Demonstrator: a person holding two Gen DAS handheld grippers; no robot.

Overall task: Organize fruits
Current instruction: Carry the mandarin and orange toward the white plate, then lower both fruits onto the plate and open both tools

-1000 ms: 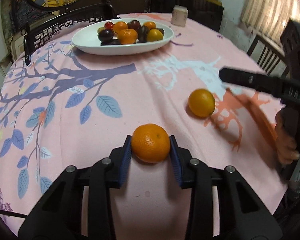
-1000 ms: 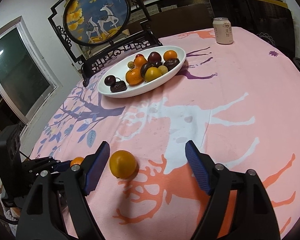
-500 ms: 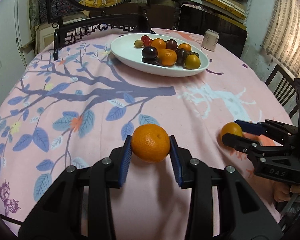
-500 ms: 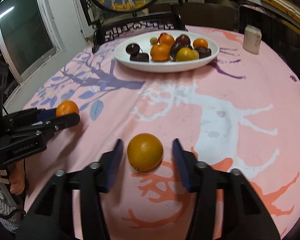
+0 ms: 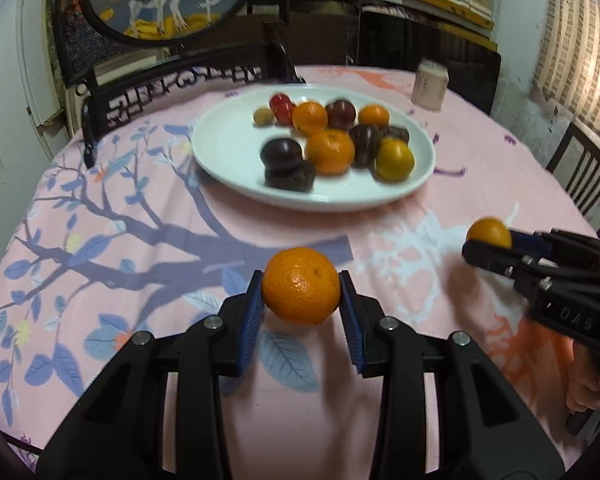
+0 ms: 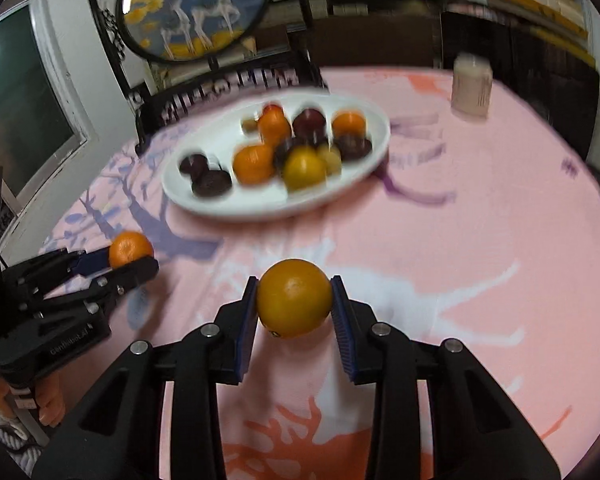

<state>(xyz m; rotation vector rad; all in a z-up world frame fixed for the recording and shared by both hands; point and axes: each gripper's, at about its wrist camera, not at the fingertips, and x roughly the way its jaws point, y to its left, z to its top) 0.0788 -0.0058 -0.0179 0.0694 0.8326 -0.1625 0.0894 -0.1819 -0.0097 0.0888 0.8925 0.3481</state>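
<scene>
Since the earlier frame the right gripper (image 6: pixel 294 306) has closed onto the yellow-orange fruit (image 6: pixel 294 298) (jaws closing). The left gripper (image 5: pixel 300 298) clamps a tangerine (image 5: pixel 300 286). The plate (image 5: pixel 228 148) at 12 o'clock is blurred; only the right view shows the window (image 6: pixel 16 120).

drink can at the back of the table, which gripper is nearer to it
Right. The right gripper, closing on a yellow-orange fruit, sits on the drink can's side; the left gripper is farther across, holding a mandarin.

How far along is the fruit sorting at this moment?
Done: about ten fruits already sit on the white plate. In hand: the left claw grips a mandarin; the right claw, jaws closing, pinches a smooth orange fruit. Left: placing both on the plate.
</scene>
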